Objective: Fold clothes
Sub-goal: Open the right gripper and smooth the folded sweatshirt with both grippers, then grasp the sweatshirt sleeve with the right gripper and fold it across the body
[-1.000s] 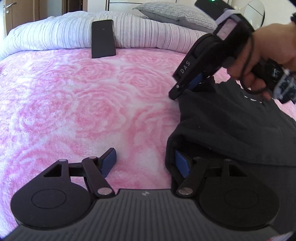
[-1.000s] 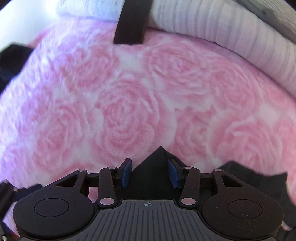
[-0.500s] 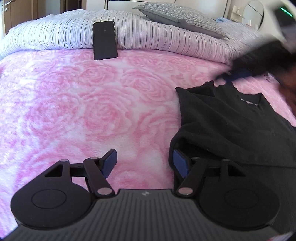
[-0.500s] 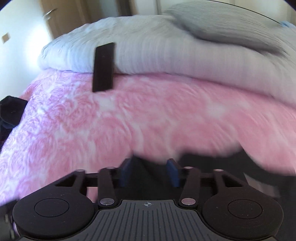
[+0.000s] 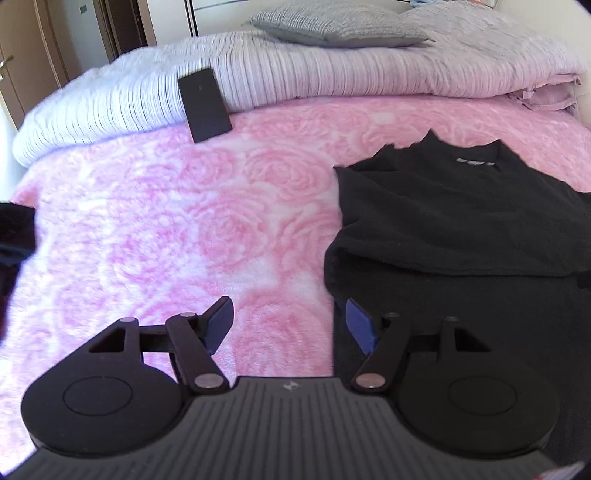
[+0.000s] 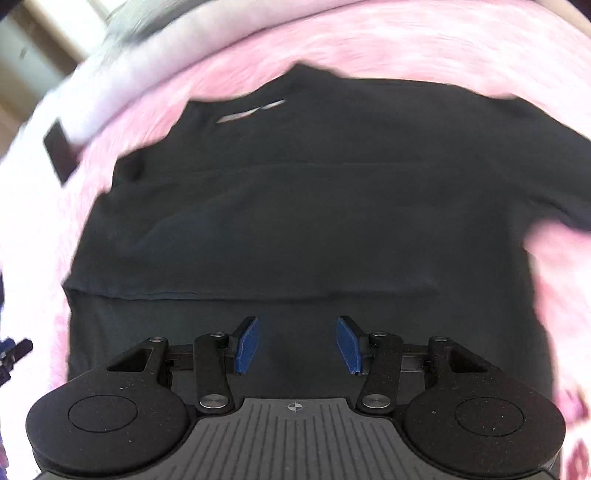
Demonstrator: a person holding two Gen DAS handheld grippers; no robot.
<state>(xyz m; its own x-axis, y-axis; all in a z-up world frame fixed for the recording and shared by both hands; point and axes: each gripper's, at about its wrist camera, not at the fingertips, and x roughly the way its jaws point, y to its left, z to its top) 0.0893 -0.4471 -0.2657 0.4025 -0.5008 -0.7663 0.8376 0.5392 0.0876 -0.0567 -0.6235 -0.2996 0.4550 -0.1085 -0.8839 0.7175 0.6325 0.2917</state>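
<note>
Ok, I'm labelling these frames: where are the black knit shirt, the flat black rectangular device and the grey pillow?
black knit shirt (image 6: 295, 221): right wrist view, chest.
flat black rectangular device (image 5: 204, 104): left wrist view, face.
grey pillow (image 5: 332, 22): left wrist view, top.

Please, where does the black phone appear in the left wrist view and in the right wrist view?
Left wrist view: the black phone is upper left, leaning on the striped white duvet.
Right wrist view: it is at the far left edge, blurred, beside the same duvet.
Shared landmark: the pale label in the neck of the black shirt.
</note>
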